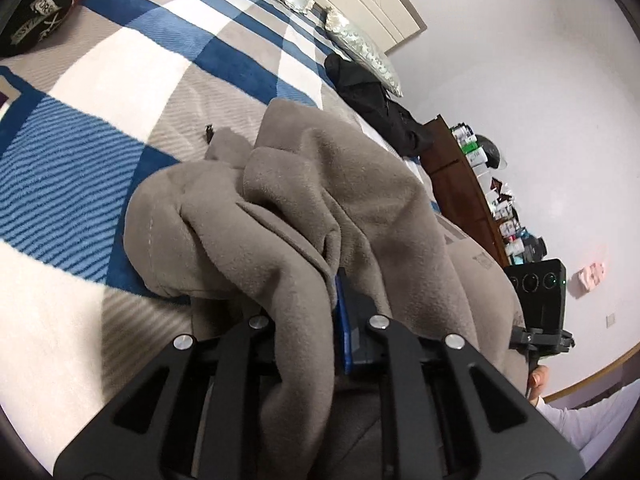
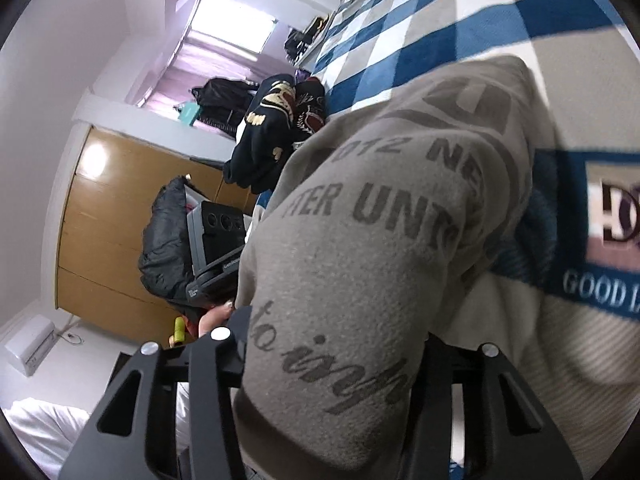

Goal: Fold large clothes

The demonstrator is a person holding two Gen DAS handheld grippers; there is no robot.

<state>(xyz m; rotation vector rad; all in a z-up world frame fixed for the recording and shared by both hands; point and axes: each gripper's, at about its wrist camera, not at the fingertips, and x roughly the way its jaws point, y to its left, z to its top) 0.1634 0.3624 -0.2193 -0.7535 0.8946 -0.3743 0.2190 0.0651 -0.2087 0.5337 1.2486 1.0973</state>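
A large grey fleece sweatshirt point(image 1: 320, 184) lies bunched on the bed, lifted in thick folds toward both cameras. In the left wrist view my left gripper point(image 1: 316, 312) is shut on a fold of it, with cloth draped over the jaws and one blue pad point(image 1: 344, 320) showing. The right wrist view shows the printed side of the sweatshirt point(image 2: 380, 220), with dark lettering. My right gripper point(image 2: 332, 360) is shut on a thick roll of that cloth, which fills the gap between its fingers and hides the pads.
The bed carries a blue, white and grey checked blanket point(image 1: 120, 80). A black embroidered jacket point(image 2: 276, 136) lies at one edge, dark clothes point(image 1: 372, 96) and pillows point(image 1: 360, 36) near the headboard. A wooden cabinet point(image 1: 460, 184) with bottles stands beside the bed, a wardrobe point(image 2: 120, 220) opposite.
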